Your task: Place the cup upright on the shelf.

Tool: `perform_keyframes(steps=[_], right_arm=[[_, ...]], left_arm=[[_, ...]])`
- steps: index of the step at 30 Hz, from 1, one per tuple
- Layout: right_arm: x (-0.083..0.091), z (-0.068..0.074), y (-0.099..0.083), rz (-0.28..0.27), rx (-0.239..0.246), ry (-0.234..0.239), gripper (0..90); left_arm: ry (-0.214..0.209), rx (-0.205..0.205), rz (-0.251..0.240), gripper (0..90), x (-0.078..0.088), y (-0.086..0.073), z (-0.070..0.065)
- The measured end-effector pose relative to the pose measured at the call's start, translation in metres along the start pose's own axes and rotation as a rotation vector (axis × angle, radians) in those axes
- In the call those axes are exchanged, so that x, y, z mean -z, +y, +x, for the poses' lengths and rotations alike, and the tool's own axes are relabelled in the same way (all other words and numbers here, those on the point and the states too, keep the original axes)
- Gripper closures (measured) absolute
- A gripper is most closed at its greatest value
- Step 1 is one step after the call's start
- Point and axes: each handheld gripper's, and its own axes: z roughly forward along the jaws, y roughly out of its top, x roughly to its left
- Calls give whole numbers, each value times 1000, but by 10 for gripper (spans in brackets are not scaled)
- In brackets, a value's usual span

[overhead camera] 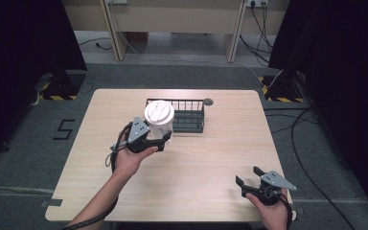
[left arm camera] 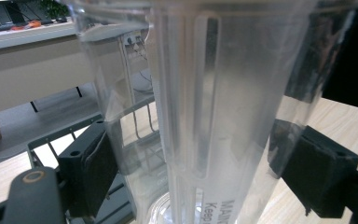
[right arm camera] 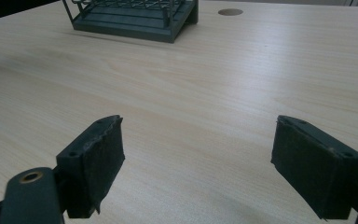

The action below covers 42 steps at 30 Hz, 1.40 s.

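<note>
Left gripper [overhead camera: 165, 140]: clamped on a clear plastic container [overhead camera: 160, 120] with a white lid, pads pressed against both sides of the see-through wall [left arm camera: 214, 116] in the left gripper view. Container held roughly upright above the table [overhead camera: 196, 177], long axis near vertical, lid tipped slightly toward the near side. Just beyond it, to the far right: a dark wire basket [overhead camera: 190, 116], left end partly hidden behind the container. Short path from container to basket, far and a little right; likely next move a lift over the basket's near rim, then a lowering inside. Left hand by far the nearer one. Right gripper [overhead camera: 250, 176]: jaws spread wide, holding nothing, resting low at the near right corner, well apart from basket and container, aimed across bare wood toward the basket [right arm camera: 135, 16].
</note>
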Motion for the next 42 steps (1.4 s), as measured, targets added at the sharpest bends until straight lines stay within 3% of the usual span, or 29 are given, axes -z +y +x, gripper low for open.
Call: perform_keyframes(steps=[20, 42], right_arm=[[1, -1, 0, -6, -7, 2, 173], [1, -3, 0, -9, -31, -3, 177]], left_arm=[[27, 0, -10, 176, -26, 27, 16], [65, 54, -21, 176, -55, 41, 41]])
